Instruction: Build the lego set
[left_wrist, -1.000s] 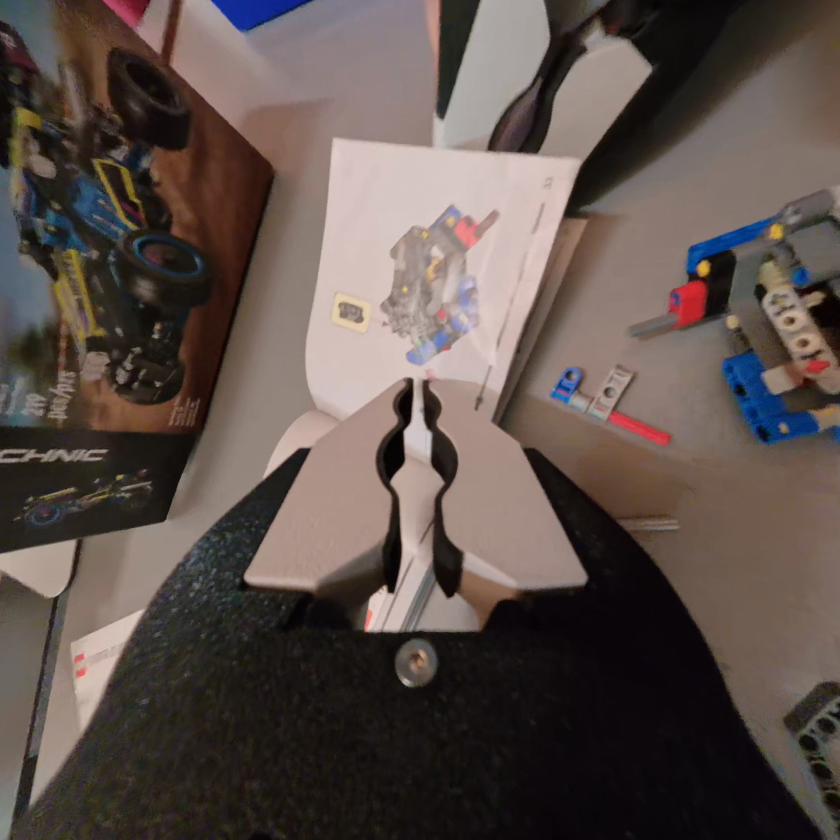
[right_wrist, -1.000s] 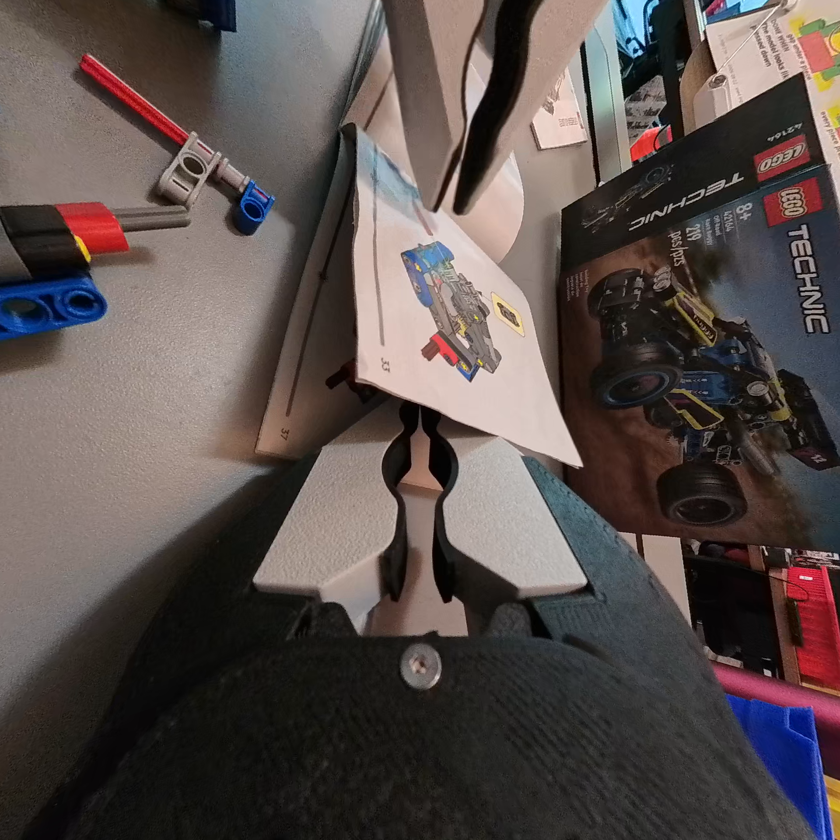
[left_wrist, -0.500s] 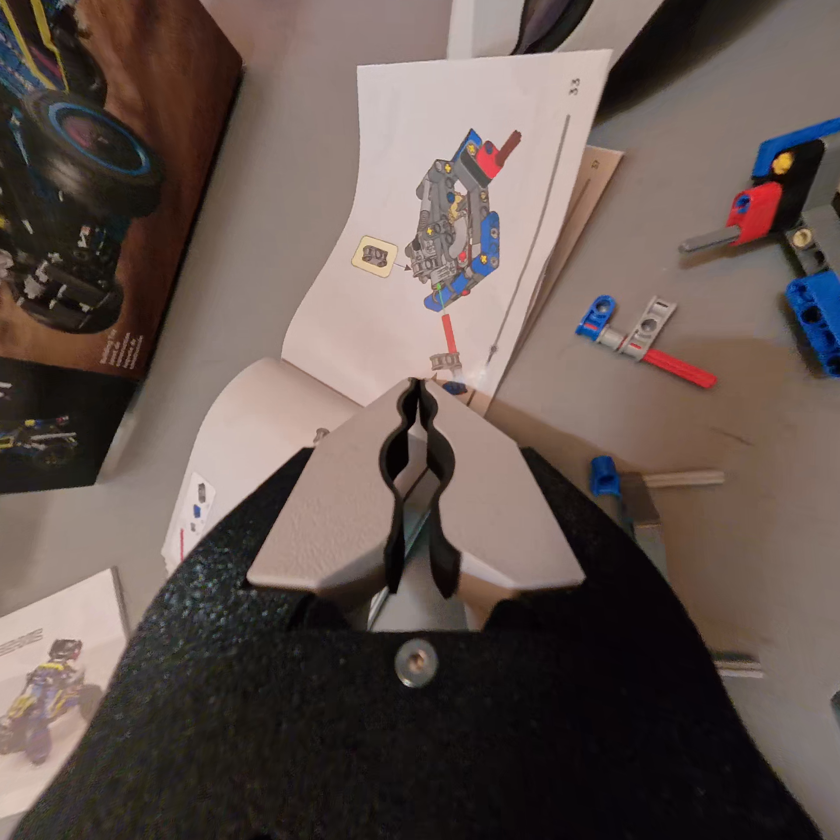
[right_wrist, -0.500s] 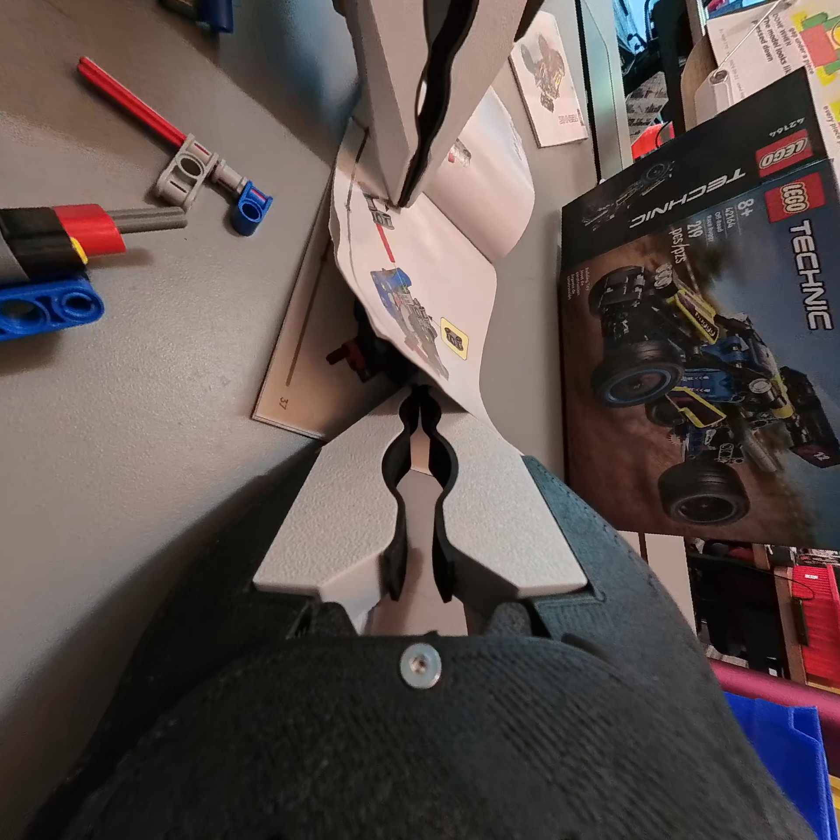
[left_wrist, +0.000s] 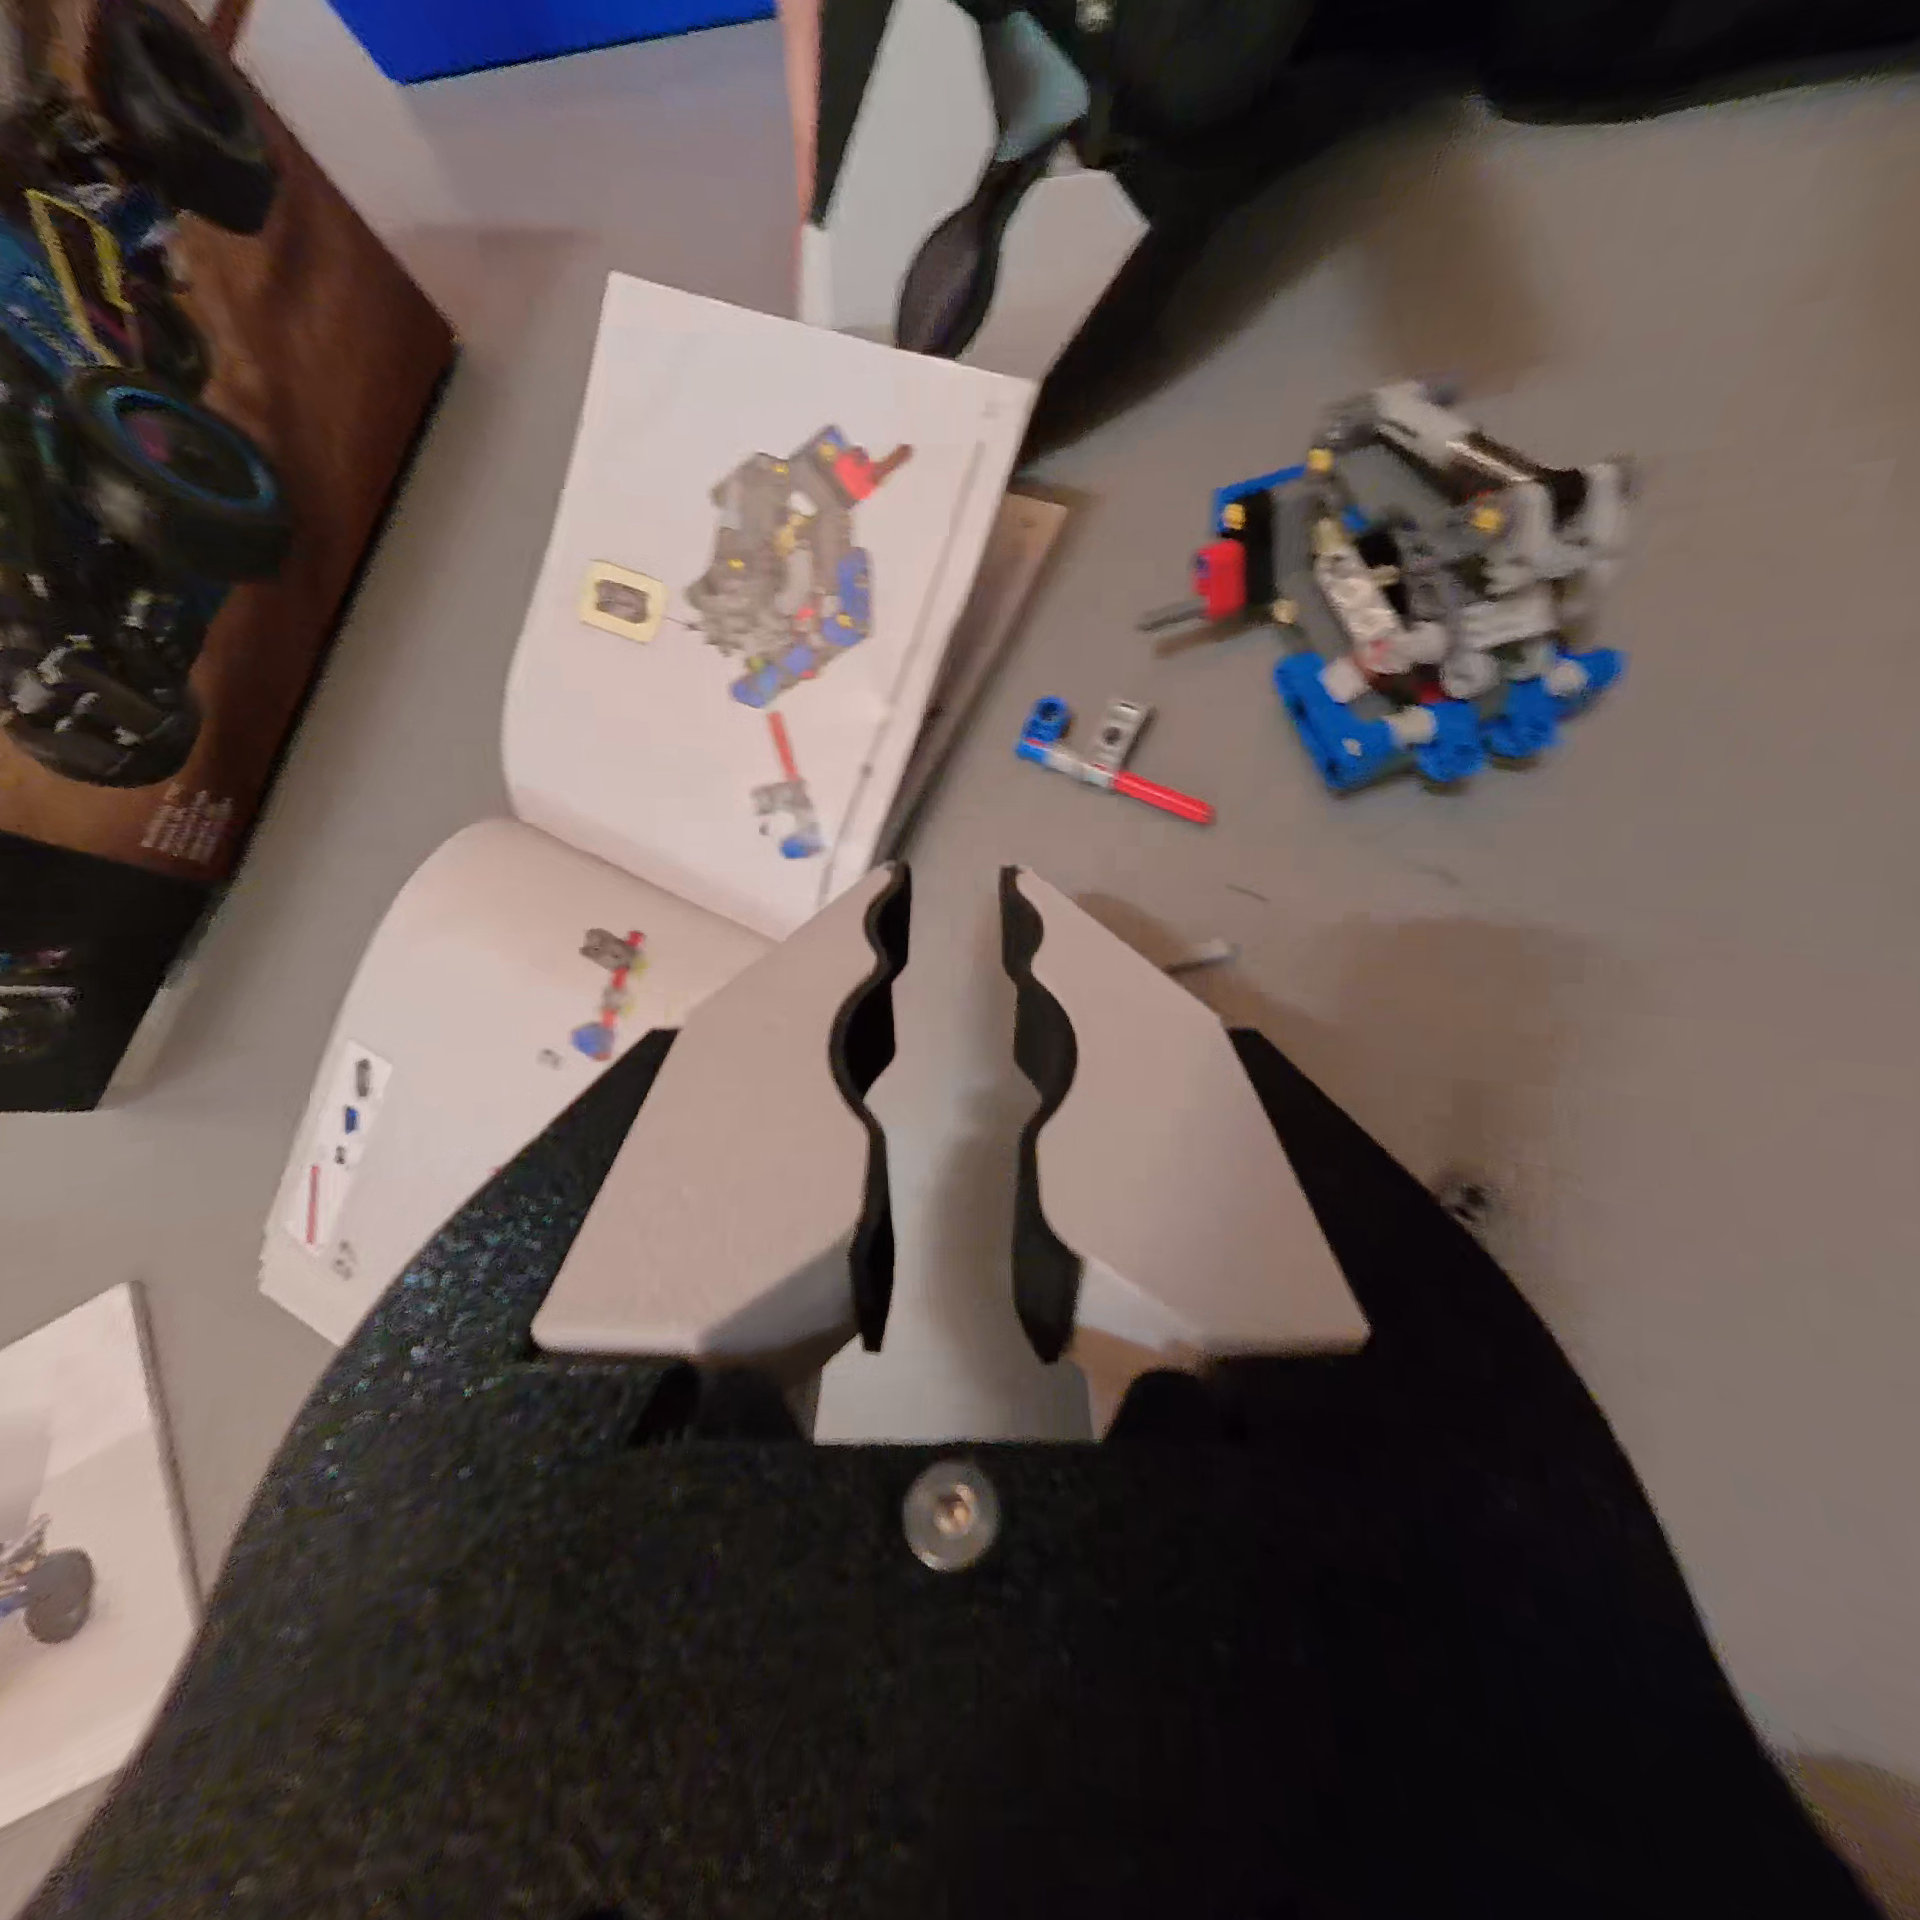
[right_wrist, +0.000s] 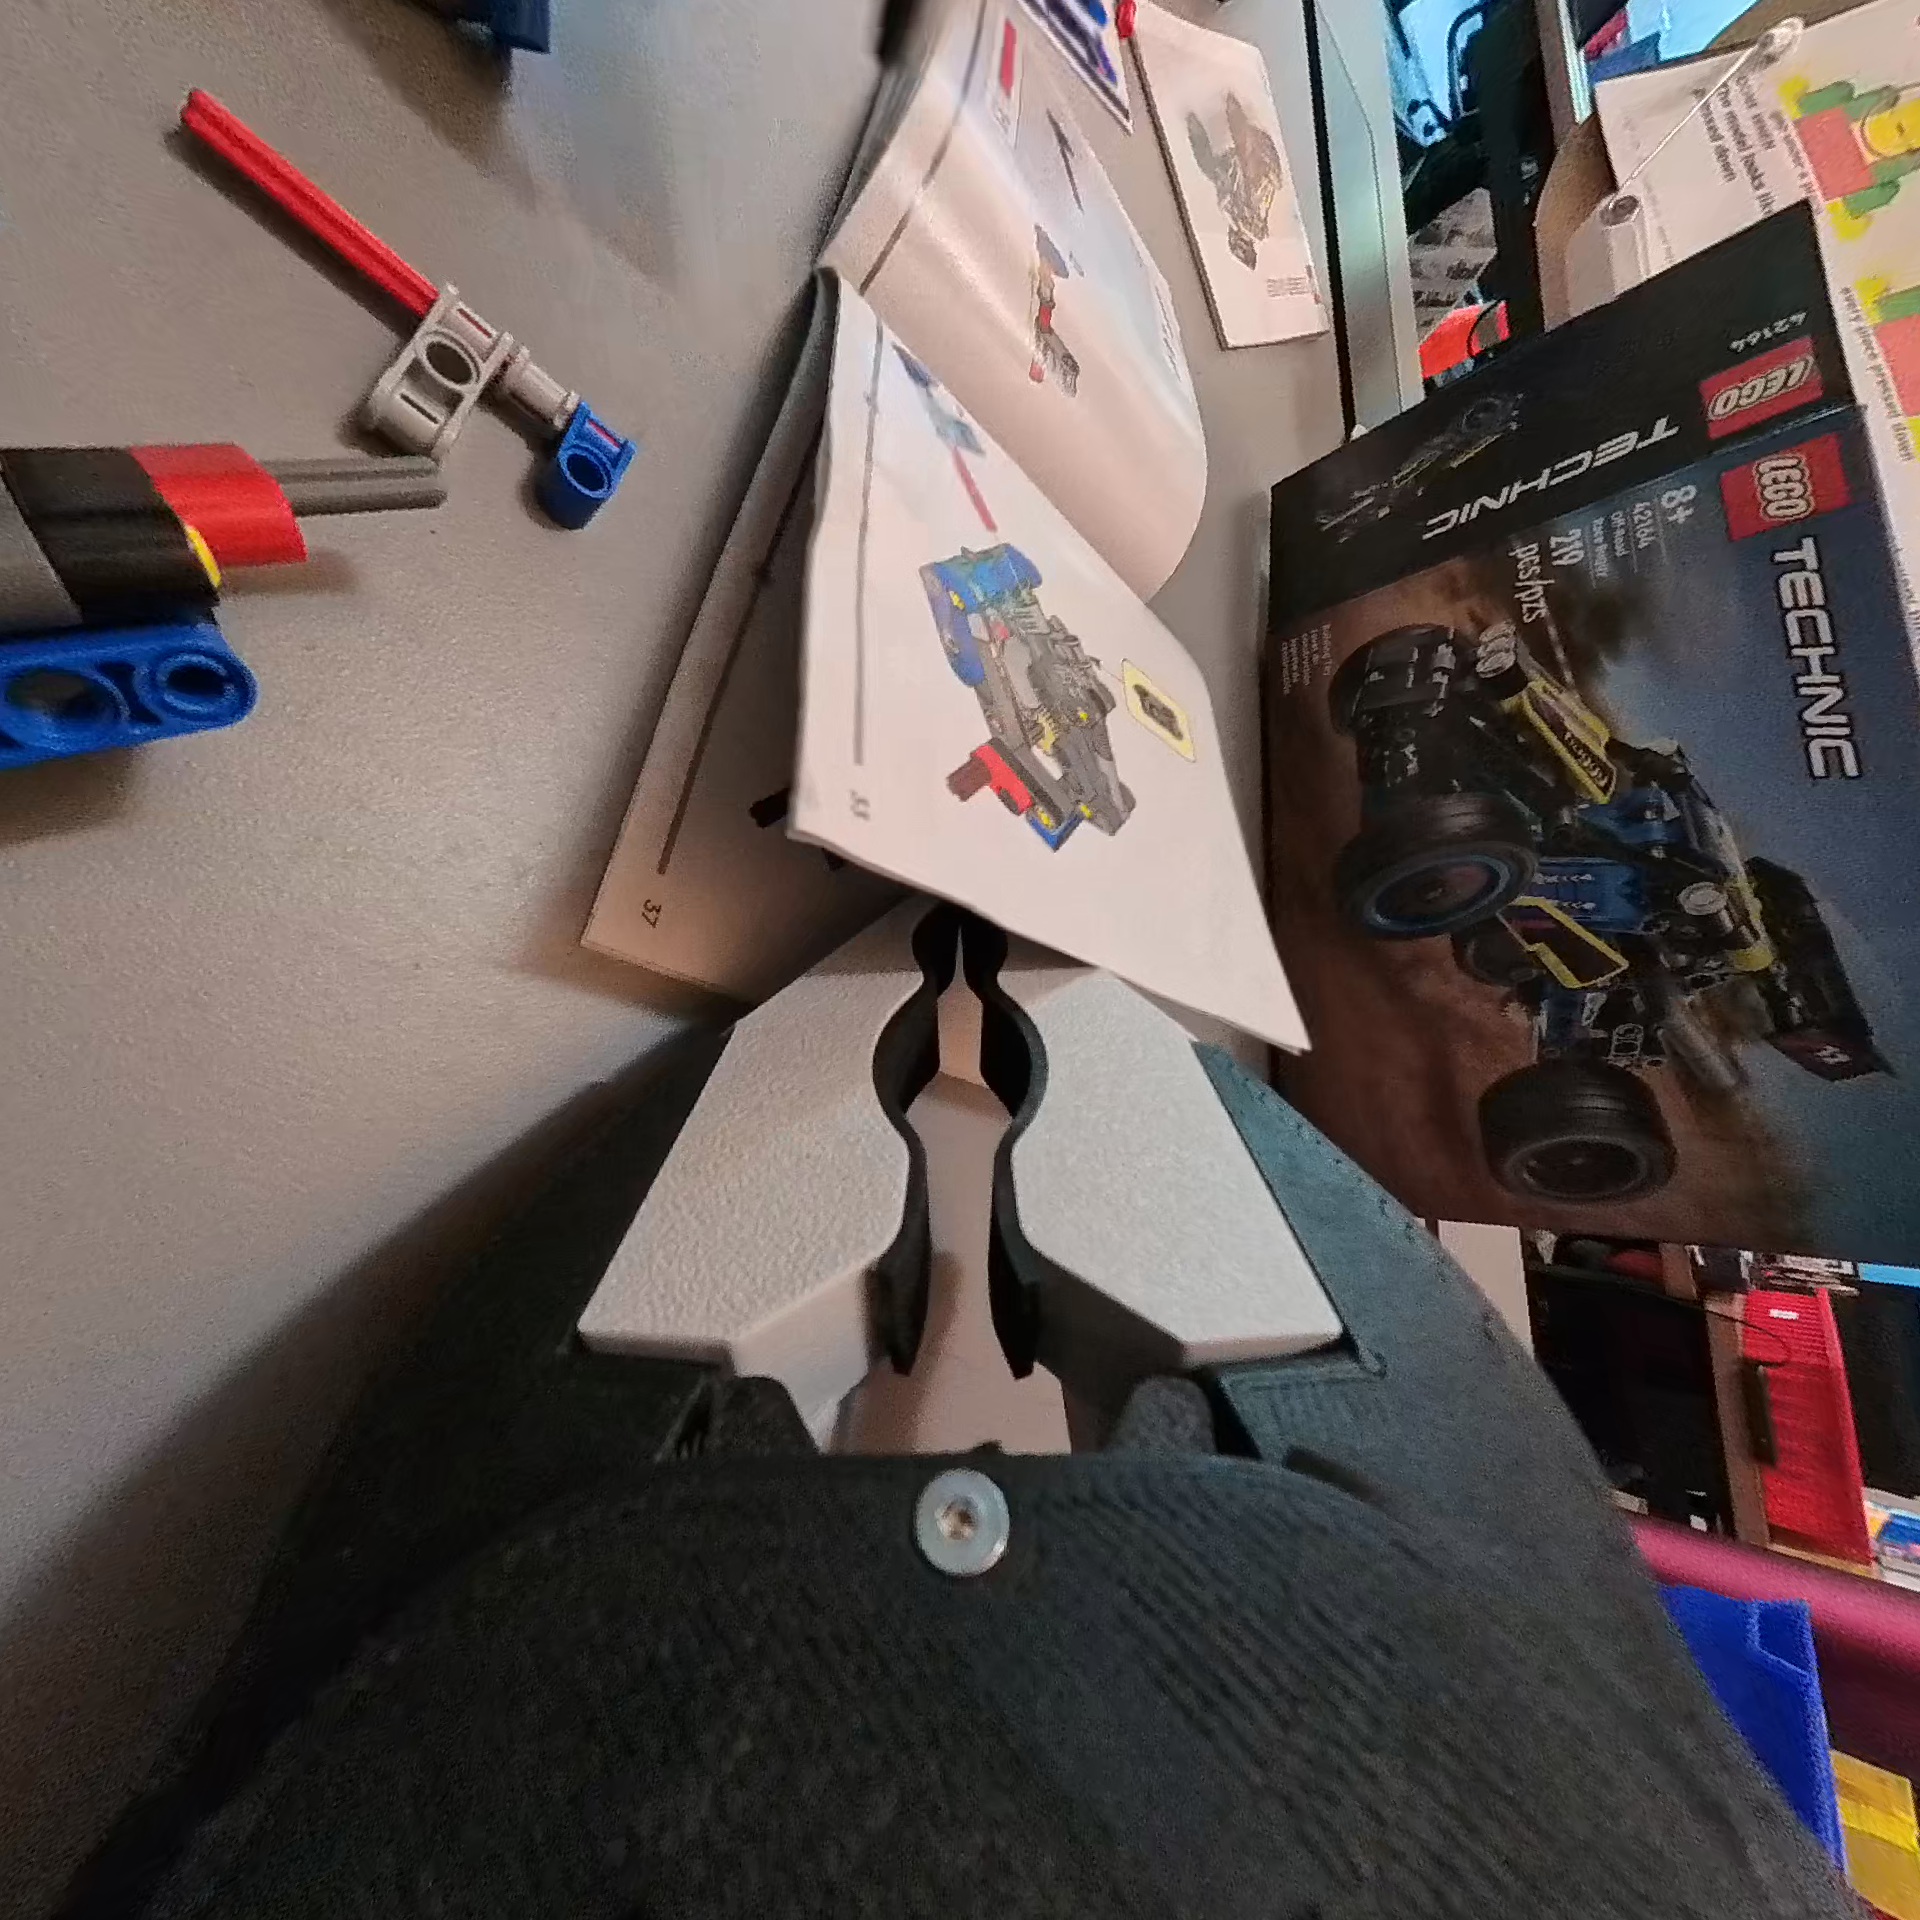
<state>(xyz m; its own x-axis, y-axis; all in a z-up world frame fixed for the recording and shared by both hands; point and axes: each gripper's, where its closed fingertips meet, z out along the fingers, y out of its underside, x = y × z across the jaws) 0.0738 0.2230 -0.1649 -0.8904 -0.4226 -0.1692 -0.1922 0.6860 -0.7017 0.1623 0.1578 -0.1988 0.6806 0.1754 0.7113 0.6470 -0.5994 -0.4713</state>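
Note:
The open instruction booklet (left_wrist: 748, 499) lies on the grey table, and one of its pages (right_wrist: 1039, 748) is lifted. My right gripper (right_wrist: 958, 935) is shut on that page's edge; it also shows at the booklet's far edge in the left wrist view (left_wrist: 951, 260). My left gripper (left_wrist: 954, 894) is open and empty, above the booklet's near right corner. The part-built grey, blue and red model (left_wrist: 1455, 592) stands to the right, and its end shows in the right wrist view (right_wrist: 104, 582). A red axle with grey and blue connectors (left_wrist: 1117, 764) lies between booklet and model, also seen in the right wrist view (right_wrist: 447, 364).
The set's box (left_wrist: 156, 520) lies left of the booklet, and shows in the right wrist view (right_wrist: 1610, 831). A second leaflet (left_wrist: 73, 1558) lies near left. A small black piece (left_wrist: 1465, 1195) sits on the table at right. A blue bin (right_wrist: 1745, 1714) is beside my right gripper. The grippers' ends are close to 12 centimeters from one another.
My left gripper has let go of the page, opened, and drawn back and up. The page has settled flatter. My right gripper stays shut at the page's edge.

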